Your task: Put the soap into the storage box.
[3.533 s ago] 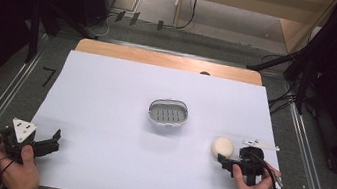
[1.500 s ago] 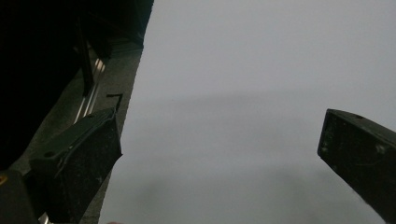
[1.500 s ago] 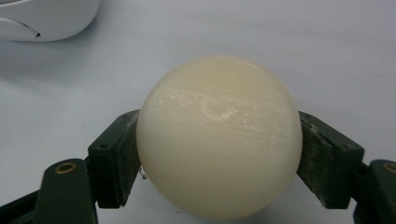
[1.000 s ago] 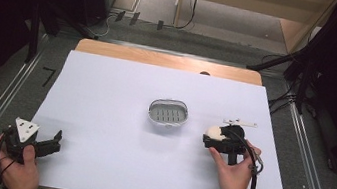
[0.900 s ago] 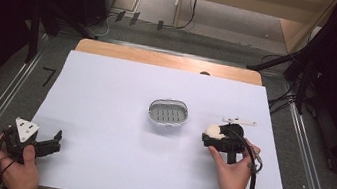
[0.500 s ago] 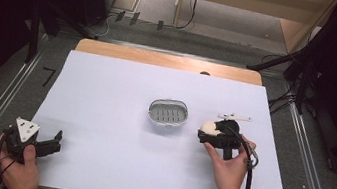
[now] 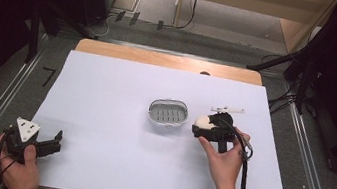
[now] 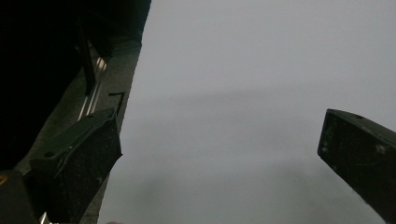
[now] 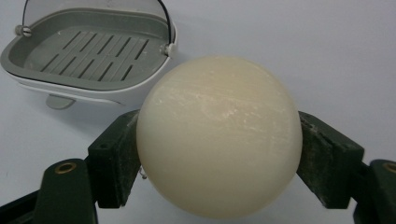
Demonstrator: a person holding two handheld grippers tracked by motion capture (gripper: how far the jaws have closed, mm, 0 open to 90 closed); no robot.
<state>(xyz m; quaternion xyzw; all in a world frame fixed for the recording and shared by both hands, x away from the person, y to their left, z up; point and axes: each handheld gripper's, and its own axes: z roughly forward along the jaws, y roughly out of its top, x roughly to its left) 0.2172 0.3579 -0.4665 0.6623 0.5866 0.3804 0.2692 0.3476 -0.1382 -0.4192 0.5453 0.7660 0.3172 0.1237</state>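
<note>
Here right gripper (image 9: 219, 154) clamps soap (image 9: 218, 135)

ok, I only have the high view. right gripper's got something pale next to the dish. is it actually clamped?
Observer: Yes. In the right gripper view the right gripper has both pads pressed on a cream soap, one on each side.
Operator: what shape is the soap?
Observer: Round and smooth, with faint scuff streaks on top.
Operator: anything in the dish already?
Observer: No. The dish has a bare slotted grey insert.
Operator: and the left gripper?
Observer: The left gripper has its jaws wide apart, with only white table cover between them.
</note>
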